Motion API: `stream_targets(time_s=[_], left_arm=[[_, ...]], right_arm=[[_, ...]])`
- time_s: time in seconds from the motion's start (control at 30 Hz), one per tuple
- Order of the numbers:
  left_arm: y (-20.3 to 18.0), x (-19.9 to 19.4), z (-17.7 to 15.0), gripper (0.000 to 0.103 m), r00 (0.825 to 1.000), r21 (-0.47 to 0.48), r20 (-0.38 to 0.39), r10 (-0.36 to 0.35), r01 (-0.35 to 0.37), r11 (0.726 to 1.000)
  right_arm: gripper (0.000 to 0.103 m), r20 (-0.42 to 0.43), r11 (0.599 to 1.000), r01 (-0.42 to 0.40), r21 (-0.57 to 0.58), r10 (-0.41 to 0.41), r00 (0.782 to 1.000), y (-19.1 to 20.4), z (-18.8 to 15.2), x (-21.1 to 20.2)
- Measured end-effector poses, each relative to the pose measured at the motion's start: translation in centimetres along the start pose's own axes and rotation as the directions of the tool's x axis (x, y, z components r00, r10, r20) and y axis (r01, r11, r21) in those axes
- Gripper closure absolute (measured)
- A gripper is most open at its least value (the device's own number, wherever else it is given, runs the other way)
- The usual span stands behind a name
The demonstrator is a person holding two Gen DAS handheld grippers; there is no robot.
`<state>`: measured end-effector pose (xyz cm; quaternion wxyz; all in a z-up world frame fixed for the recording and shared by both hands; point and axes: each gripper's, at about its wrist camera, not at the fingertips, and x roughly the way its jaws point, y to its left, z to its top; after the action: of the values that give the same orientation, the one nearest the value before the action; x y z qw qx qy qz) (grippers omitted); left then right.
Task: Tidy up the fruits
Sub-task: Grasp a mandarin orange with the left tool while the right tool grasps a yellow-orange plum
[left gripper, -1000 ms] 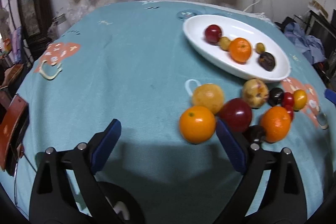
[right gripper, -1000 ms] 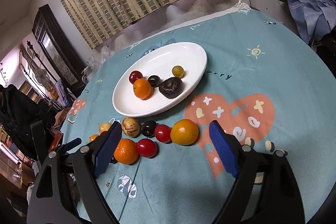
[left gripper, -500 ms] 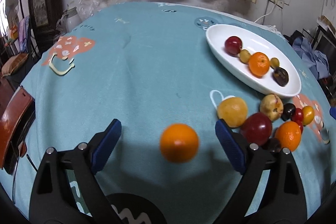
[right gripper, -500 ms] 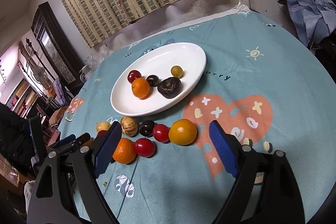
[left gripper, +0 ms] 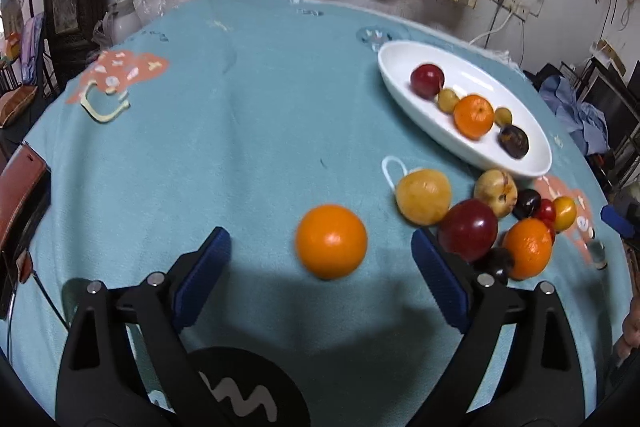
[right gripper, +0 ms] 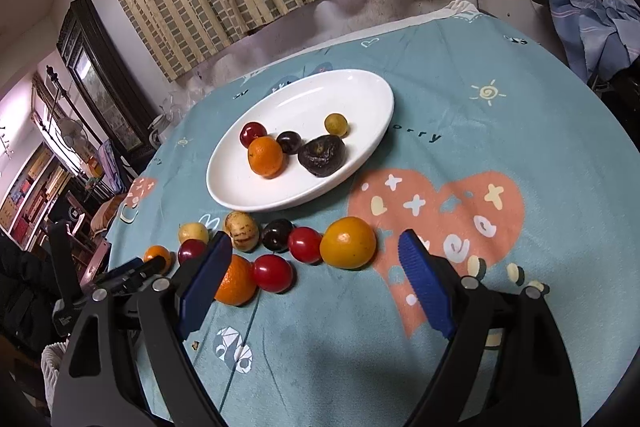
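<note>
Left wrist view: the left gripper (left gripper: 320,259) is seen with its jaws spread wide and nothing clamped. An orange (left gripper: 331,241) lies on the teal tablecloth (left gripper: 240,131) between the two blue pads (left gripper: 204,269), clear of both. To the right of the orange, a cluster of loose fruit is noted: a yellow fruit (left gripper: 424,195), a dark red fruit (left gripper: 469,229) just beside the right pad, a second orange (left gripper: 527,247), a speckled pale fruit (left gripper: 495,190), and several small dark, red and yellow pieces beyond them. Further back on the right, a white oval plate (left gripper: 400,67) is recorded, carrying a red fruit, two small greenish-yellow fruits, a small orange and a dark wrinkled fruit in a row.

Right wrist view: the right gripper (right gripper: 316,279) is likewise found open, with no fruit between its pads; only tablecloth is seen there. Just beyond the fingers (right gripper: 424,287), the loose fruit lies in a rough line: a yellow-orange fruit (right gripper: 347,242), two red tomato-like fruits (right gripper: 273,273), a dark round fruit and a speckled one. An orange is partly hidden behind the left finger. The plate (right gripper: 304,187) stands just behind this line, well apart from the gripper, with five pieces of fruit on it. At the left edge, the other gripper is seen with the first orange at its tip.
</note>
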<state>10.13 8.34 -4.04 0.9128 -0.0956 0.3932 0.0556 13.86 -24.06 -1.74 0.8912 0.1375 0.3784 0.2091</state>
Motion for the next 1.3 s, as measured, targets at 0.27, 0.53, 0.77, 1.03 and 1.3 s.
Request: stream_targets(time_s=[0.27, 0.53, 0.77, 1.03, 1.3], left_arm=[[0.0, 0.8, -0.2, 0.057, 0.999, 0.011, -0.037, -0.008, 0.008, 1.000], [-0.3, 1.0, -0.3, 0.065, 0.999, 0.022, -0.032, -0.026, 0.026, 0.999], [-1.0, 0.7, -0.2, 0.065, 1.000, 0.055, -0.017, -0.023, 0.024, 0.998], [-1.2, 0.8, -0.2, 0.065, 0.999, 0.061, -0.027, -0.024, 0.026, 0.998], [-1.0, 1.4, -0.2, 0.065, 0.998, 0.049, -0.047, -0.041, 0.043, 0.998]], right_arm=[[0.018, -0.004, 1.000, 0.004, 0.004, -0.004, 1.000, 0.1, -0.1, 0.2], [0.018, -0.018, 0.998, 0.042, -0.037, -0.043, 0.999, 0.1, -0.3, 0.8], [0.031, -0.061, 0.978, 0.155, -0.143, -0.165, 0.984, 0.3, -1.1, 3.2], [0.055, -0.052, 0.953, 0.204, -0.224, -0.221, 0.974, 0.5, -1.3, 5.0], [0.062, -0.090, 0.985, 0.125, -0.118, -0.136, 0.987, -1.3, -0.5, 5.7]])
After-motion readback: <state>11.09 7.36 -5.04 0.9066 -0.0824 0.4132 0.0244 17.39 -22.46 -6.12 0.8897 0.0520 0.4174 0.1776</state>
